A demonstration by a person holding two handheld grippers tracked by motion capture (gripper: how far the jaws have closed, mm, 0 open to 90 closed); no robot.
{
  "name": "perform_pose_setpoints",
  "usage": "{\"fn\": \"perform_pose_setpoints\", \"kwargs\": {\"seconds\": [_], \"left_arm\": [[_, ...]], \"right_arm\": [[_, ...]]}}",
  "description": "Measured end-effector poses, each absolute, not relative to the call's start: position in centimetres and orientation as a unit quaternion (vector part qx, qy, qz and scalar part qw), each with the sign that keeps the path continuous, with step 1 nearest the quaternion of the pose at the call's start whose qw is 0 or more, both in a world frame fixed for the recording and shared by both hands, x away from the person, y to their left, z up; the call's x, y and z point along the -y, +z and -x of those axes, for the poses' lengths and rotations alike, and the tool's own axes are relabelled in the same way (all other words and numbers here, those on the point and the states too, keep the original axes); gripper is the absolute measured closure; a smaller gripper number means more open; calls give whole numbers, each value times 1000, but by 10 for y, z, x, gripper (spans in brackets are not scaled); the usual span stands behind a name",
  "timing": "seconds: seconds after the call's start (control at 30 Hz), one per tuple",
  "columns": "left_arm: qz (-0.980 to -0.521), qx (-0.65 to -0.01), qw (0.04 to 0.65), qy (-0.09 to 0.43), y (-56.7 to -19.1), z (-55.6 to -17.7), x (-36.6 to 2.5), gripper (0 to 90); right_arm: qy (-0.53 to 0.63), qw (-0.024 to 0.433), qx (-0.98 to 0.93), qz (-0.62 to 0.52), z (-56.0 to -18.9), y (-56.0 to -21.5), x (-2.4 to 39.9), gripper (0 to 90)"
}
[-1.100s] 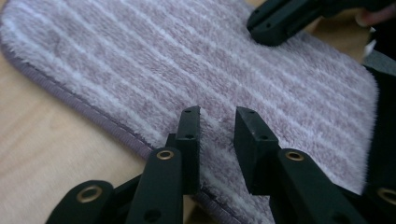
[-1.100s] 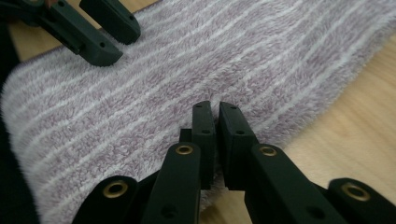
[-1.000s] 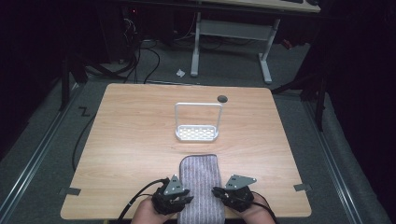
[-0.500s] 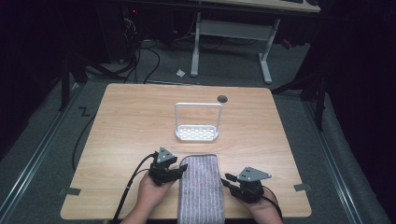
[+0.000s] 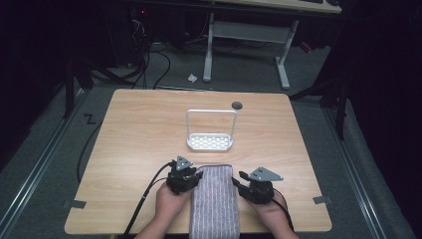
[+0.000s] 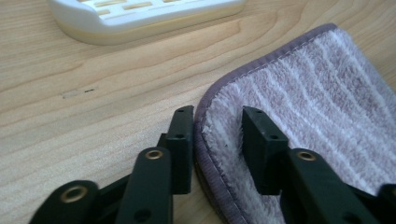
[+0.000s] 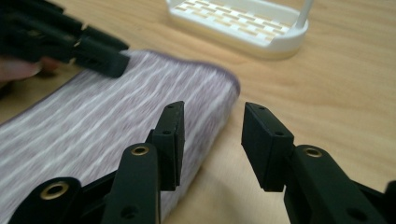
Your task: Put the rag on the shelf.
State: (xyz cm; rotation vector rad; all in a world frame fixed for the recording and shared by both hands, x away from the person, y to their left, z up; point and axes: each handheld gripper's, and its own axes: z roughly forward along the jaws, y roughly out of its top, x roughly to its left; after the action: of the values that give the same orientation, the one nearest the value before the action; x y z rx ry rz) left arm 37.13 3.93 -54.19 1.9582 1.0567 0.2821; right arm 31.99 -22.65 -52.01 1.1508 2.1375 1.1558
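The folded striped towel [image 5: 215, 199] lies at the table's [image 5: 134, 139] near edge. The left gripper [image 6: 217, 128] straddles its hemmed edge, jaws apart; the right gripper [image 7: 212, 135] straddles the opposite edge, also apart. Soft, light and floppy, it is best pinched at the far corners. Beyond stands a white rack [image 5: 210, 130].

Looking down and forward from high over the near edge onto the whole table [image 5: 149, 129], with both gripper views set low and close at the near end, facing far along their jaws, sharing the towel [image 6: 327, 102] and the white rack [image 7: 243, 23] beyond it.
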Motion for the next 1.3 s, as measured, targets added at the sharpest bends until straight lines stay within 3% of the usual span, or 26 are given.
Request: {"fn": "perform_pose_setpoints", "kwargs": {"seconds": [0.23, 0.43, 0.63, 0.77, 1.0, 1.3], "left_arm": [[-784, -429, 436, 105, -542, -371, -38, 752], [-783, -433, 435, 106, -543, -370, -38, 768], [-779, -439, 433, 111, -542, -366, -33, 769], [-779, -437, 437, 103, -543, -365, -34, 770], [-757, -410, 487, 143, -539, -349, -38, 784], [-726, -398, 532, 179, -521, -337, -40, 789]], "right_arm": [[405, 205, -759, -467, -354, -528, 213, 600], [373, 189, -768, -485, -360, -538, 211, 611], [370, 205, -777, -466, -351, -540, 202, 809], [387, 202, -774, -459, -347, -539, 204, 836], [435, 265, -743, -434, -329, -525, 206, 839], [469, 304, -717, -417, -315, -512, 203, 837]]}}
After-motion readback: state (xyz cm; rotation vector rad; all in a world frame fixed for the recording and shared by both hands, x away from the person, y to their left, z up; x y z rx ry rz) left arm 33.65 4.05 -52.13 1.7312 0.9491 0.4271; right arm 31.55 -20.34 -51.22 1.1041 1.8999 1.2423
